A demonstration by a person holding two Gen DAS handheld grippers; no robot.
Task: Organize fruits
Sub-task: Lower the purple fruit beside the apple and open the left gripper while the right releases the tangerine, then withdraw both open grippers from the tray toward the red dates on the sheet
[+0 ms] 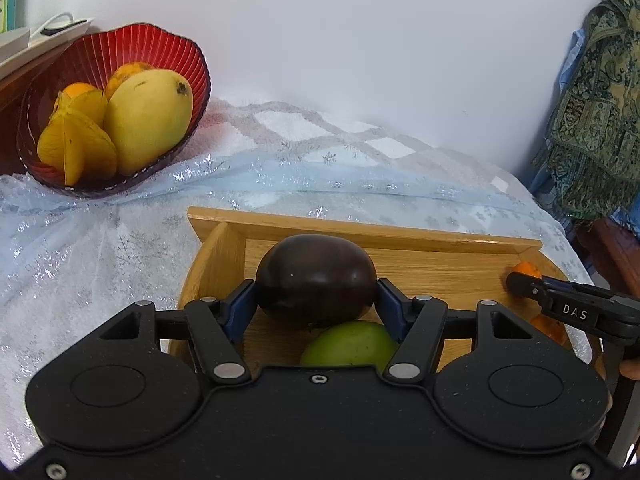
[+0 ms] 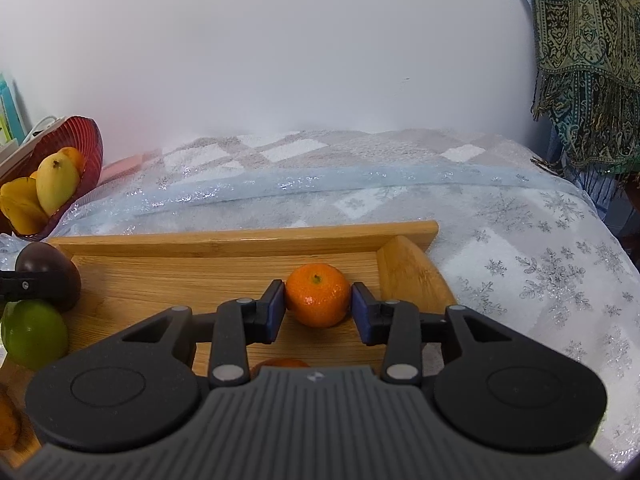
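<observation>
My left gripper (image 1: pixel 316 304) points down into the wooden tray (image 1: pixel 360 232), and its two blue pads sit against the flanks of the dark purple fruit (image 1: pixel 316 280), one on each side at the fruit's widest part, so I read it as pinching that fruit. The fruit stands on the tray floor near the back wall, toward the tray's left end, and bulges forward past my fingertips. Just below it, nearer to me and partly hidden under the gripper body, lies a green mango (image 1: pixel 352 344), touching or almost touching the purple fruit. Off to my left, well apart from the tray on the snowflake cloth (image 1: pixel 120 240), the red ribbed bowl (image 1: pixel 120 44) holds a yellow mango (image 1: pixel 148 120), a starfruit (image 1: pixel 76 148) and orange fruit behind them. My right gripper (image 2: pixel 318 306) reaches into the right end of the same tray, and a small orange tangerine (image 2: pixel 318 300) sits squarely between its fingers, stem up, resting on the tray floor close to the right wall. The left pad looks to be right at the peel, while a thin sliver of space shows at the right pad, so these jaws stand spread around the tangerine rather than clamped on it. A second orange fruit (image 2: pixel 280 362) peeks out just under the gripper body, nearer to me. From the left wrist view the right gripper's finger crosses in at the tray's right edge, with orange fruit beside it.
</observation>
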